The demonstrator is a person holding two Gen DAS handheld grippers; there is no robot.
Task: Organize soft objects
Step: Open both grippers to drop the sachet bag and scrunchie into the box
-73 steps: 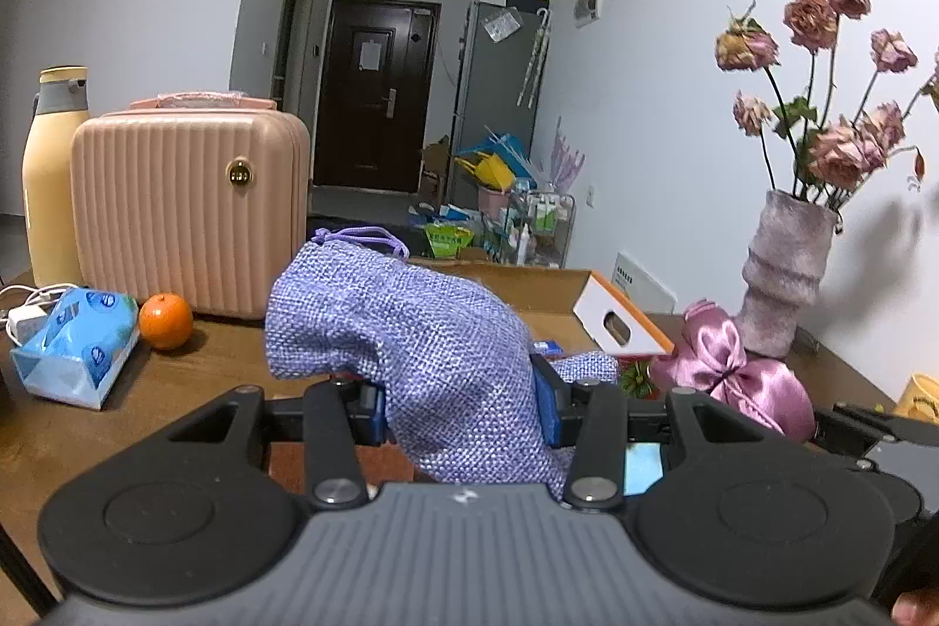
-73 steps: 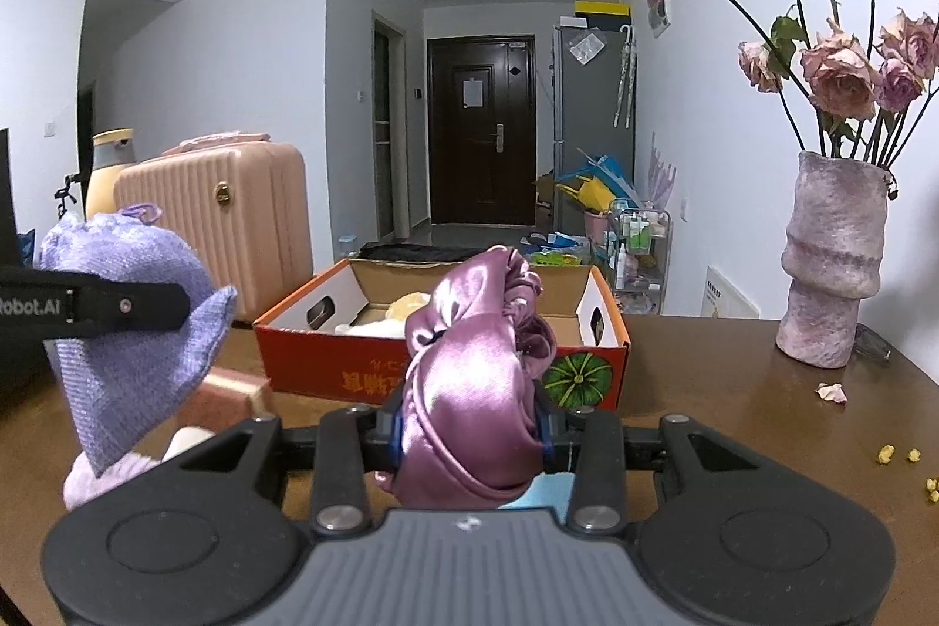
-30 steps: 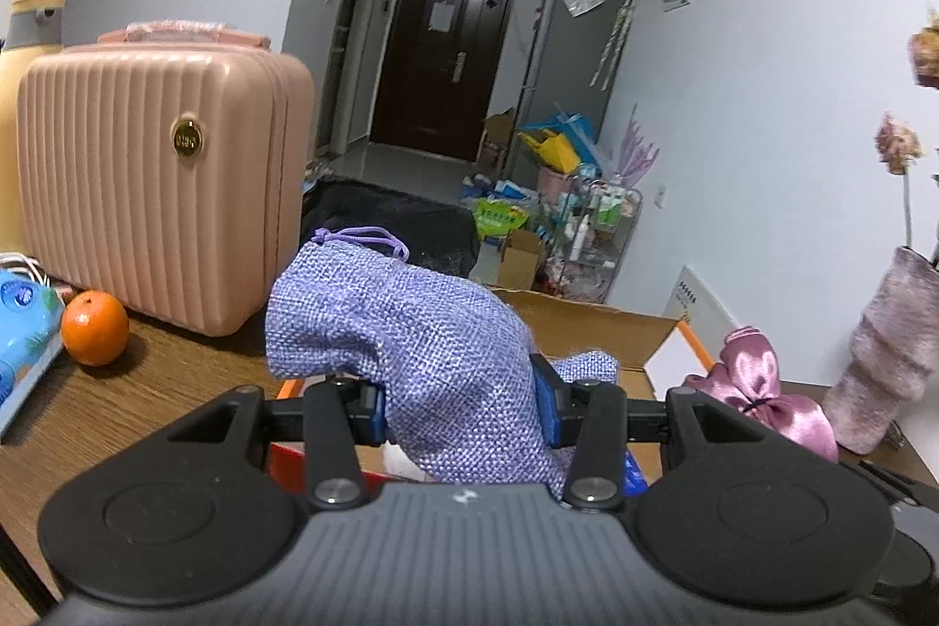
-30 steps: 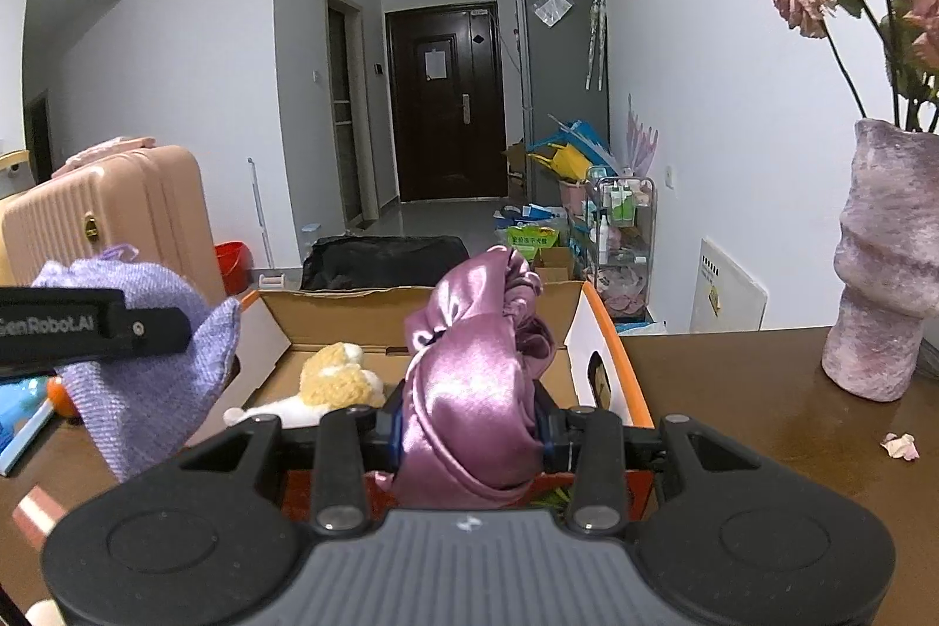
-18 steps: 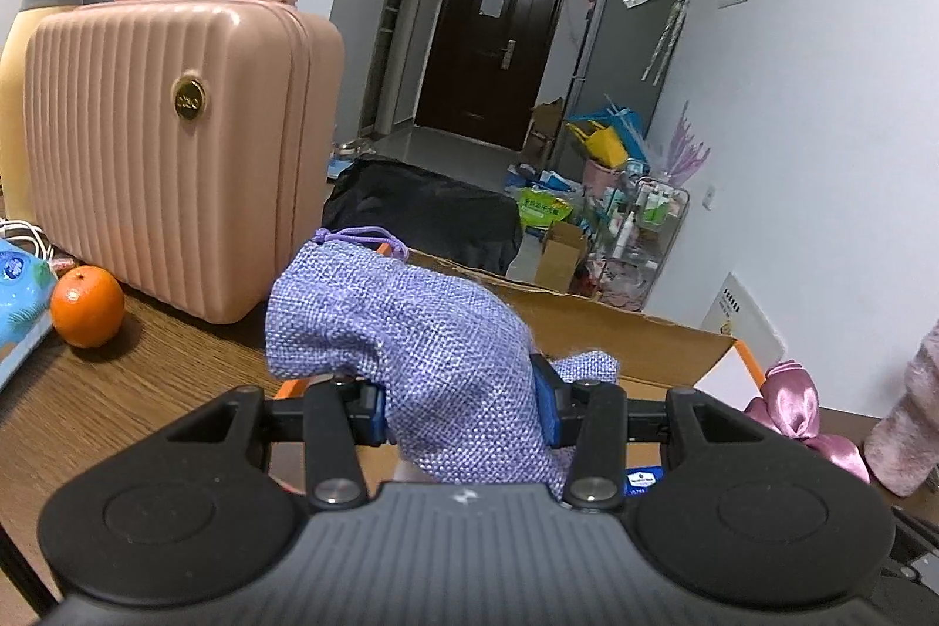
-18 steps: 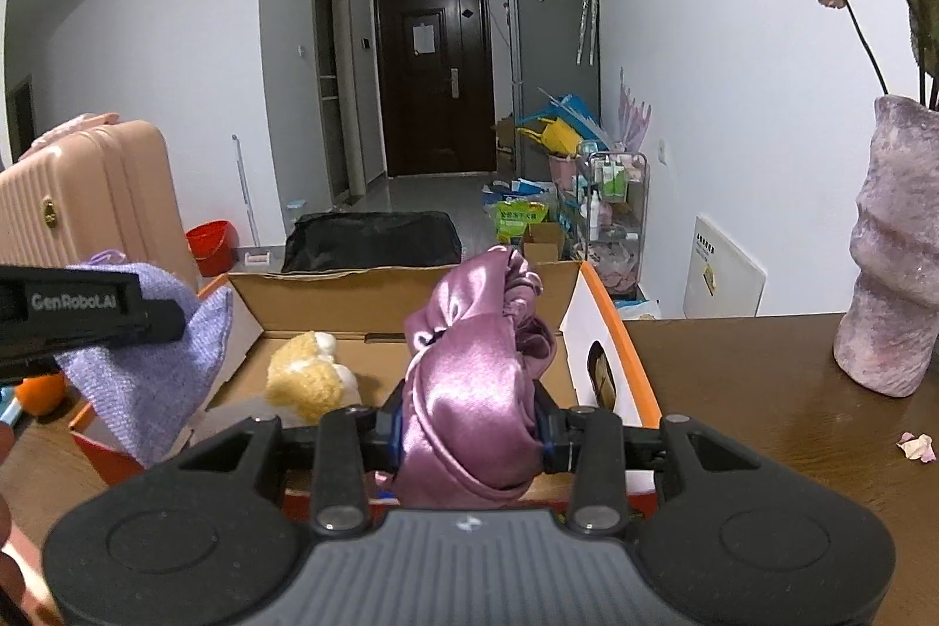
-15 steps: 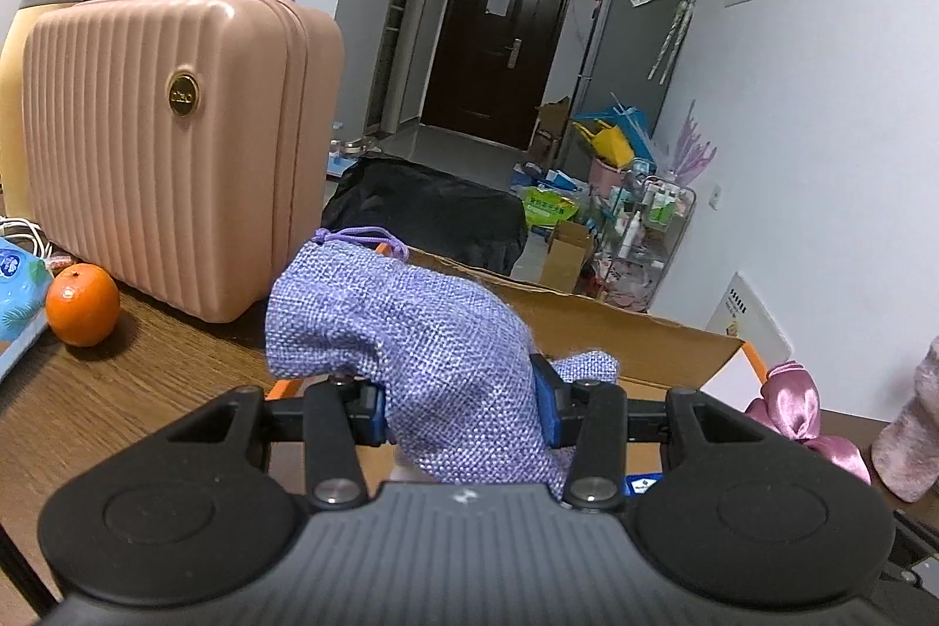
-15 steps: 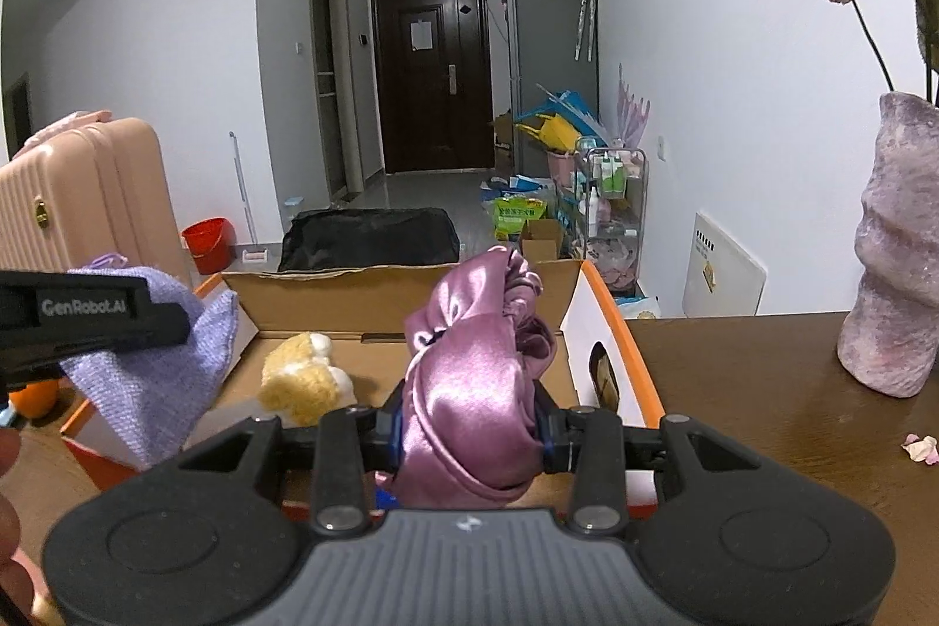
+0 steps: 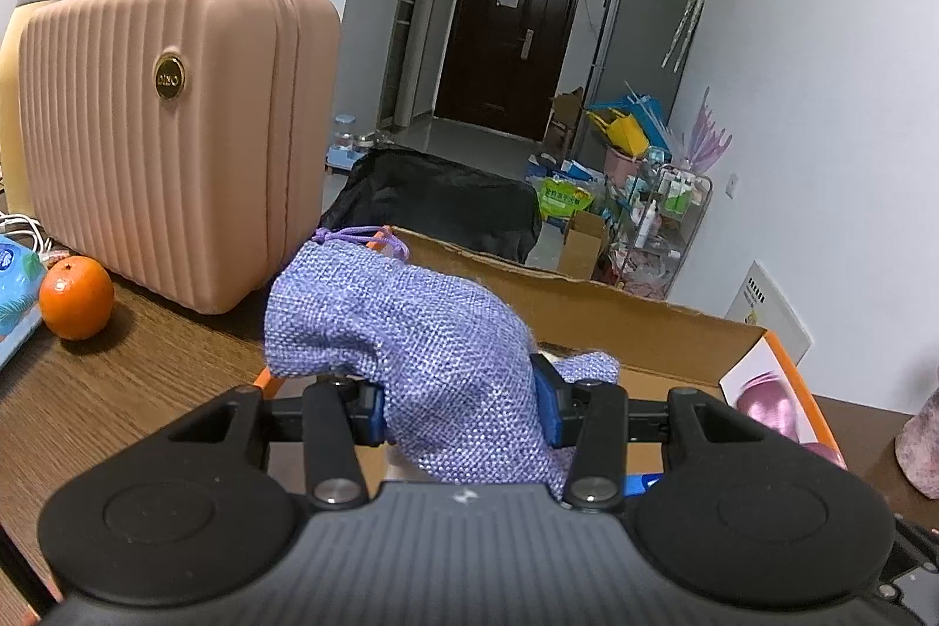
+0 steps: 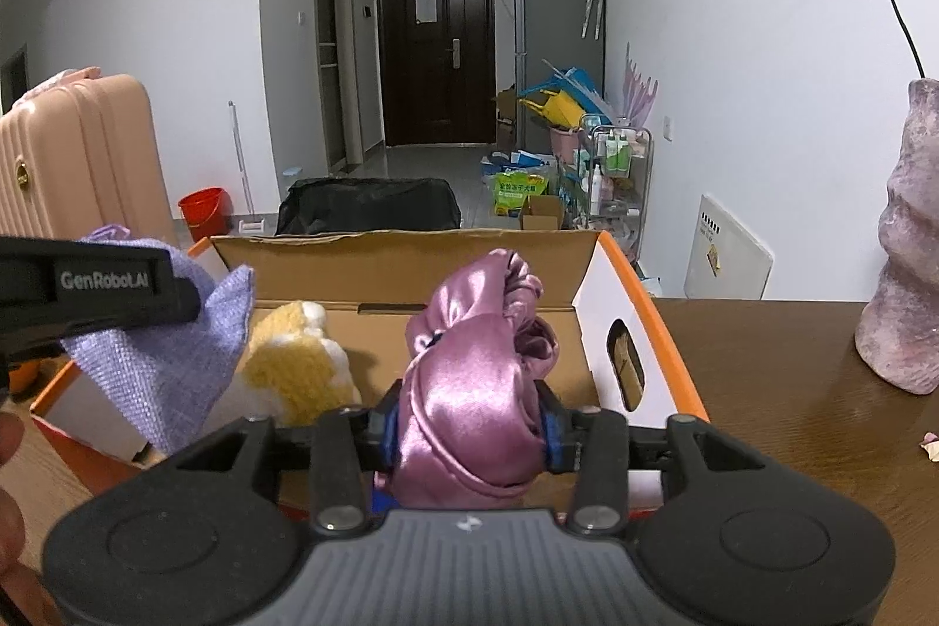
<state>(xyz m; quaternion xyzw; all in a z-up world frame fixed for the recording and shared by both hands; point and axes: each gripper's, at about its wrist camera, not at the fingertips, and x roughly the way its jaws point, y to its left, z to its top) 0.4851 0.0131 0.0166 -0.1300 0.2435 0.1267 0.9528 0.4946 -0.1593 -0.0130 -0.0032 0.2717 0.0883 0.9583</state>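
As both hand-held grippers ease open over the box [image 10: 639, 286], left [image 9: 463, 412] around the pouch [image 9: 422, 332], right [image 10: 469, 429] around the satin bow [image 10: 475, 391], release should wait until each hangs inside, at twelve o'clock.

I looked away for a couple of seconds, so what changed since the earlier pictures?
Both grippers moved forward from short of the cardboard box to over it. The left gripper holds the purple pouch, the right gripper the pink satin scrunchie; both sets of jaws are now opening. The yellow plush stayed in the box.
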